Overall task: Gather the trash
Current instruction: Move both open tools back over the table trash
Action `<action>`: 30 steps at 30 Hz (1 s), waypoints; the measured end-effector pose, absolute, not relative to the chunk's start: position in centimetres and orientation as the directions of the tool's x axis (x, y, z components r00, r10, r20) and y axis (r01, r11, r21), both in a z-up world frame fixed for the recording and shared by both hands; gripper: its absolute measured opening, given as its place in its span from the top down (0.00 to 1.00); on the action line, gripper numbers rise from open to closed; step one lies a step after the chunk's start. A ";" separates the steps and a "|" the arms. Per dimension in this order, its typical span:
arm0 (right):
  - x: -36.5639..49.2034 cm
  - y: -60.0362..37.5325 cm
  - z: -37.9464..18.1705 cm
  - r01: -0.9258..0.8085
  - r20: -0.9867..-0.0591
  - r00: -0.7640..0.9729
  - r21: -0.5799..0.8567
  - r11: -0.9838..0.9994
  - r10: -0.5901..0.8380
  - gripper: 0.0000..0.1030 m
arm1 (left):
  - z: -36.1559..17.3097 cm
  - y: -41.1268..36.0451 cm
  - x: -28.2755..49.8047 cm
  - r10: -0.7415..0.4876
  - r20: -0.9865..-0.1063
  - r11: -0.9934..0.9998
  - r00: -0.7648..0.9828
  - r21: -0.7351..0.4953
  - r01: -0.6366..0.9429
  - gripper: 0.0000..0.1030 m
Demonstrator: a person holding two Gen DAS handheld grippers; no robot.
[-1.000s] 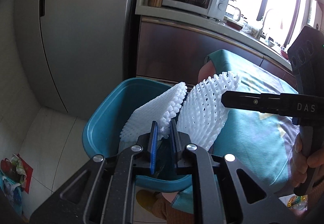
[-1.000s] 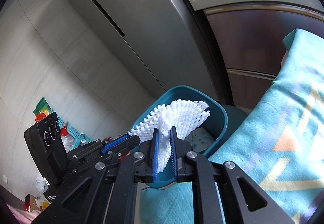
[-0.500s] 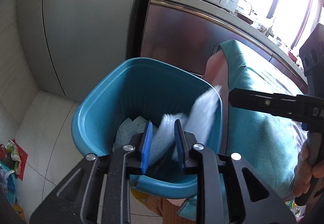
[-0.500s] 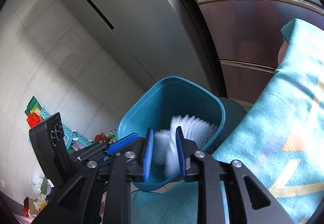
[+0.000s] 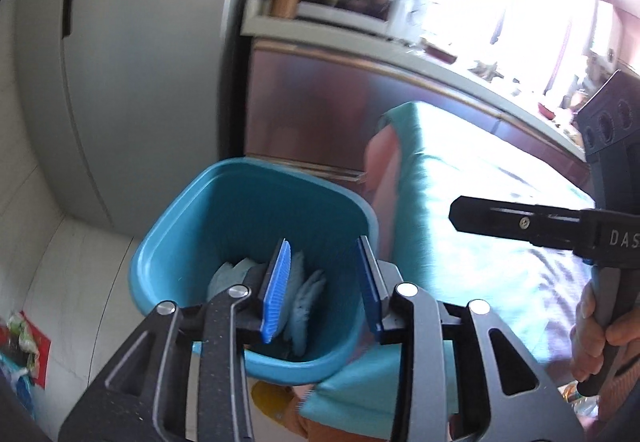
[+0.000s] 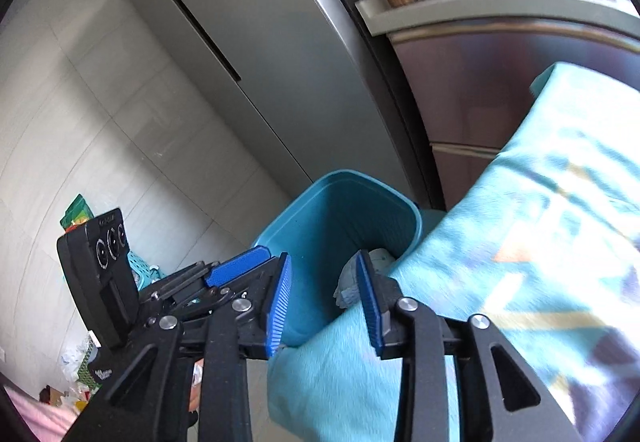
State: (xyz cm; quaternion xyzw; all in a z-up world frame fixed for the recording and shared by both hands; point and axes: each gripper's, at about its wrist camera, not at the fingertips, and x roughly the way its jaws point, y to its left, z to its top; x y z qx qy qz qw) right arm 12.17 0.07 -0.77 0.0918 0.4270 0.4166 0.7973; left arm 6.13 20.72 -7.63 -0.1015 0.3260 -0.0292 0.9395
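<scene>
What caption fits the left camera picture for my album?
Open left gripper above the blue bin, white foam nets lying inside.

The only lettering I could read was "DAS" in pale capitals on the dark side of the right gripper (image 5: 456,216), at the right edge of the left wrist view, where the frame cut the word off. The body of the left gripper (image 6: 240,271) carried small print on top and near its base, far left in the right wrist view, but it was too small and blurred to read.
</scene>
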 end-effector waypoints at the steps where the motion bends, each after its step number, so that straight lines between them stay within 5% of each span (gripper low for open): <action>1: 11.7 -0.7 -0.3 -0.592 -0.596 0.307 0.491 0.639 0.742 0.68 | -7.2 20.1 6.0 -0.135 -0.593 0.978 0.794 -0.209 0.010 0.67; 13: 7.3 -13.3 3.7 -0.500 -0.531 0.541 0.420 0.758 0.652 0.62 | -3.1 8.9 5.7 -0.388 -0.505 0.921 0.771 -0.181 0.345 0.63; 30: 2.8 -31.5 3.3 -0.090 -0.530 0.810 0.314 0.945 0.253 0.51 | -4.0 -10.6 10.7 -0.568 -0.603 0.758 0.560 -0.118 0.642 0.62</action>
